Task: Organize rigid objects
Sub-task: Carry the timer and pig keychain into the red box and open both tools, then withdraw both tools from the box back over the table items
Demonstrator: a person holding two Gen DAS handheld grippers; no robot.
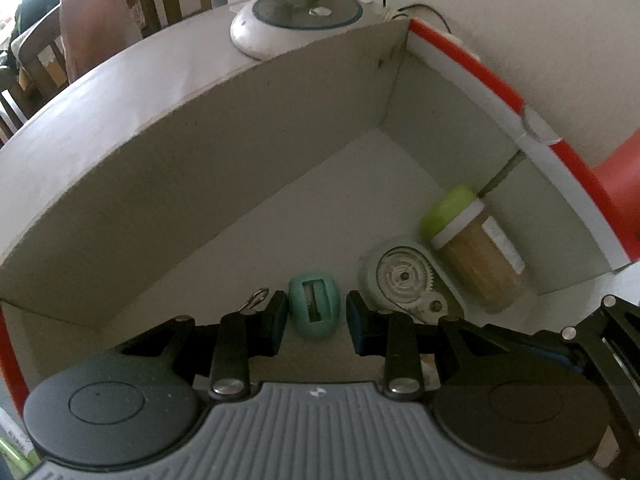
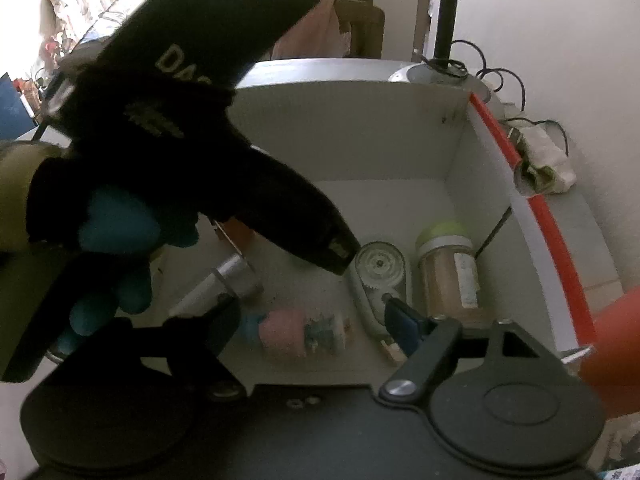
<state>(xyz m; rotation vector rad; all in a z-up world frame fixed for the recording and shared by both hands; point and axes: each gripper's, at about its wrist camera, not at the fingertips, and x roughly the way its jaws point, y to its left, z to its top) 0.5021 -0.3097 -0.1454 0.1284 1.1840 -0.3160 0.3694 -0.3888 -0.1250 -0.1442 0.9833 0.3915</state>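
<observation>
The left tongs (image 1: pixel 316 318) stand narrowly parted around the green pencil sharpener (image 1: pixel 315 305) on the floor of the cardboard box (image 1: pixel 240 128), not clearly pinching it. The right tongs (image 2: pixel 320 320) are spread wide around a pink roll (image 2: pixel 302 334). Closing off-centre could squirt the sharpener against the tape dispenser (image 1: pixel 408 280) and jar (image 1: pixel 476 248) nearby.

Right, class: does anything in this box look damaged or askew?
Yes. The box rim is torn partway along the right wall, and its red edge is split there. The jar lies on its side against that wall rather than standing upright. Nothing looks spilled.
</observation>
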